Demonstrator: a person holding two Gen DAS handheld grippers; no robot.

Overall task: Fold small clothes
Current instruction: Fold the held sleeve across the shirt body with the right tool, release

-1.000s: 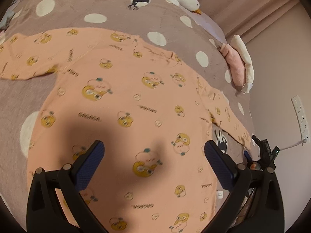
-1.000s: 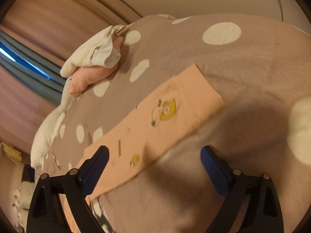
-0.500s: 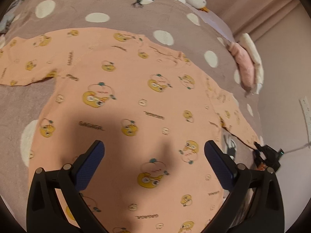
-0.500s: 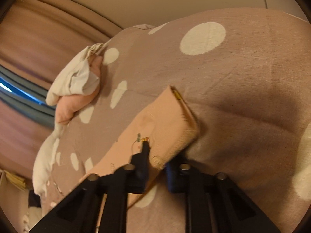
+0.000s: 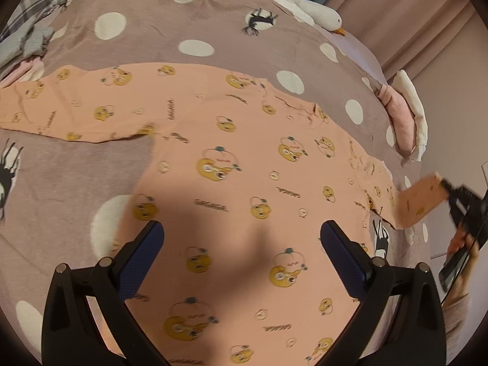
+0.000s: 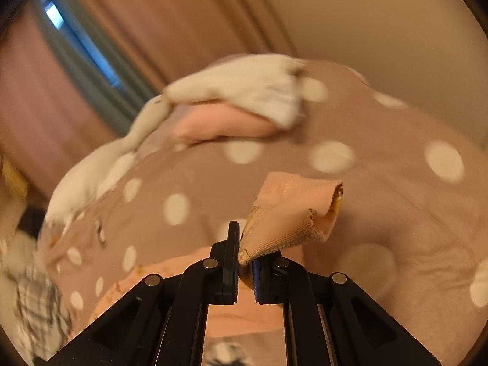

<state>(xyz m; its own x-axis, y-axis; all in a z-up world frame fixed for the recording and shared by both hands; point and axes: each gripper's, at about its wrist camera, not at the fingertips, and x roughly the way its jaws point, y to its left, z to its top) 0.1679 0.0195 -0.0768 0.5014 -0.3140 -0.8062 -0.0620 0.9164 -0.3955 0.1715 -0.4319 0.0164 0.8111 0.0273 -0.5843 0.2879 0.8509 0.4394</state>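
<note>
A peach long-sleeved shirt [image 5: 244,158] printed with yellow cartoon faces lies spread flat on a brown polka-dot bedspread [image 5: 198,24]. One sleeve [image 5: 61,106] stretches out flat to the left. My left gripper [image 5: 241,228] hovers open over the shirt's lower body, nothing between its fingers. In the right wrist view my right gripper [image 6: 245,253] is shut on the cuff of the other sleeve [image 6: 289,213]. The cuff is raised off the bed and curls over to the right. The left wrist view shows that lifted cuff [image 5: 424,201] at the far right, pinched by the right gripper [image 5: 448,189].
A folded pink and white clothes pile [image 5: 402,122] sits near the bed's right edge, blurred in the right wrist view [image 6: 238,106]. A white goose plush [image 5: 308,9] lies at the back. Grey and plaid cloth [image 5: 27,30] is bunched at the far left. Curtains [image 6: 106,45] hang behind.
My right gripper went from open over the flat sleeve to shut on its cuff, then lifted it off the bed. My left gripper stayed open and drifted slightly over the shirt.
</note>
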